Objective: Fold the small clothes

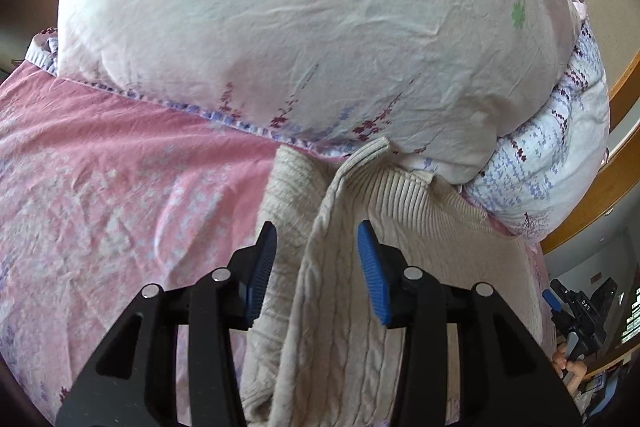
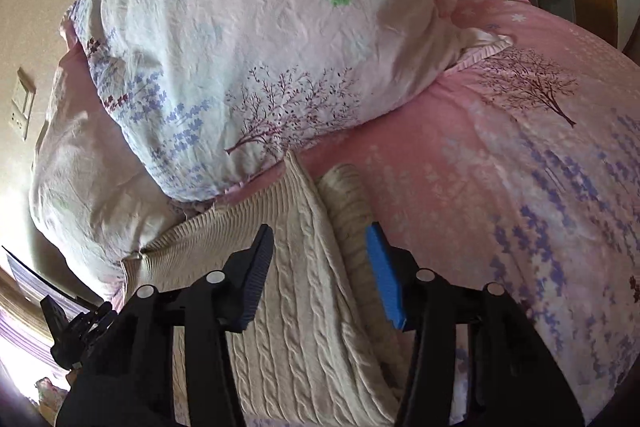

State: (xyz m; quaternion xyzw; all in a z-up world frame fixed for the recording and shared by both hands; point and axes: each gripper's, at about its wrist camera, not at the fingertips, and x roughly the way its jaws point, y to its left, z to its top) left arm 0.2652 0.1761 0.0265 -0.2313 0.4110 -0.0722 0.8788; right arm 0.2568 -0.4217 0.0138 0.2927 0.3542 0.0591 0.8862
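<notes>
Over the cream sweater (image 1: 332,307), left hand-held gripper (image 1: 318,255) part-open, right hand-held gripper (image 2: 320,255) part-open, nothing gripped

Lighting: soft, even daylight; gentle shadow beneath the pillow (image 2: 248,39). Quality: strong fisheye curvature, dark vignetted corners, slight softness towards edges; washed-out glare at near left of right-wrist view.

Black tongs (image 1: 317,239) with ribbed blue pads (image 1: 374,275) and silver rivets.
</notes>
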